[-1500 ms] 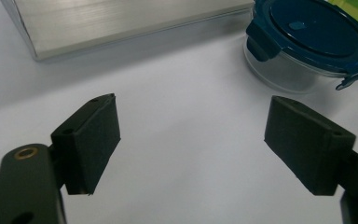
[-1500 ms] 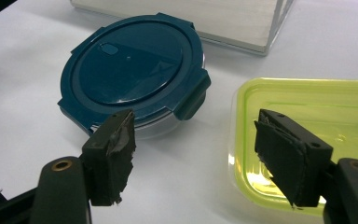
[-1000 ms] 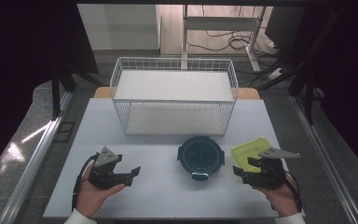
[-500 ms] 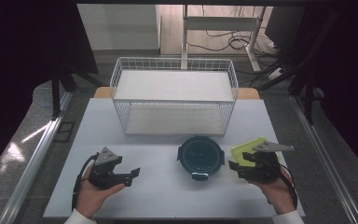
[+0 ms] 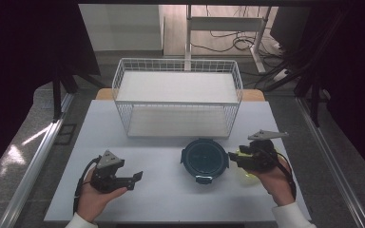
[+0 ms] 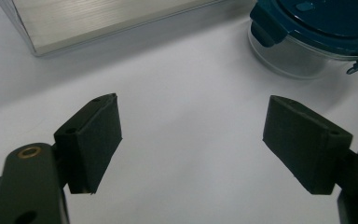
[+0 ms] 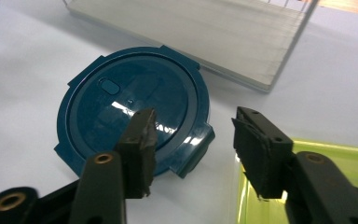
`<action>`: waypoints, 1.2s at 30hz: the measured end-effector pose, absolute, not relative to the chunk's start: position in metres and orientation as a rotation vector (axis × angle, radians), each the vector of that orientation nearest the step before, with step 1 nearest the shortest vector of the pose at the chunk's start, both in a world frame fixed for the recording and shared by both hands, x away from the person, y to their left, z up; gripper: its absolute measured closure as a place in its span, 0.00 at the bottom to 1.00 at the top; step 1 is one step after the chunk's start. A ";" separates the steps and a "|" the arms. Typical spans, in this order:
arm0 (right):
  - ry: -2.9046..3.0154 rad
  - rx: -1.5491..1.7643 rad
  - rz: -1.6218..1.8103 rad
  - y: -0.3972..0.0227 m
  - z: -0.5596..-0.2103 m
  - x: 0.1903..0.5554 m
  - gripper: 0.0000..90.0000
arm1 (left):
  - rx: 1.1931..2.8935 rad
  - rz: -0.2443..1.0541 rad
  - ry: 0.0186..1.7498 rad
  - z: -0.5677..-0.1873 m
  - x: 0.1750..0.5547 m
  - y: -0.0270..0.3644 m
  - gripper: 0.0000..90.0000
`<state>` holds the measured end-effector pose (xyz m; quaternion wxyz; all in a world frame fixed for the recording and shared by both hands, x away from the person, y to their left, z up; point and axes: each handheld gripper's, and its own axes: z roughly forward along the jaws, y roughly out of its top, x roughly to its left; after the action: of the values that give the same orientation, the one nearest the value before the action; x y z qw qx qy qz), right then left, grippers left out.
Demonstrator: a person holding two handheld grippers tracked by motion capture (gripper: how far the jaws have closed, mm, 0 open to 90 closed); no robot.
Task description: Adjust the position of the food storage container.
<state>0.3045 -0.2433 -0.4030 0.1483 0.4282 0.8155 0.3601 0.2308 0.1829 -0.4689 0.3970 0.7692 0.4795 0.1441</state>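
A round clear container with a dark teal lid (image 5: 204,159) stands on the white table (image 5: 166,202) in front of the wire basket. My right gripper (image 5: 232,159) hovers at its right edge, above a yellow-green box (image 5: 245,179). In the right gripper view the jaws (image 7: 193,149) straddle the lid's (image 7: 135,93) side latch tab without touching it; they have just been closing. The yellow-green box (image 7: 340,156) lies under the right jaw. My left gripper (image 5: 134,180) rests open over bare table, and in its own view (image 6: 191,135) the container (image 6: 307,32) lies far right.
A white wire basket (image 5: 178,102) with a flat pale bottom stands at the back middle of the table, close behind the container. Its base (image 7: 205,28) lies beyond the lid, and its base edge (image 6: 98,18) runs across the top of the left gripper view.
My right gripper has moved left off the yellow-green box to the round container's edge, and its jaws have narrowed. The left gripper has stayed where it was.
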 end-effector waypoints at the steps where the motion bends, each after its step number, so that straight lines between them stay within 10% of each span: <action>1: 2.345 1.231 1.036 -0.243 -0.403 0.305 0.55 | 1.949 0.365 1.215 -0.469 0.231 0.183 0.21; 16: 2.446 1.272 0.769 -0.213 -0.425 0.363 0.98 | 1.964 0.343 1.217 -0.473 0.230 0.183 0.21; 36: 2.551 1.188 0.574 -0.193 -0.451 0.394 0.99 | 1.971 0.305 1.254 -0.477 0.233 0.184 0.21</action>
<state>0.3938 -0.1928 -0.4511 0.1341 0.4099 0.8802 0.1982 0.2328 0.1835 -0.4768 0.3828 0.7729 0.4916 0.1198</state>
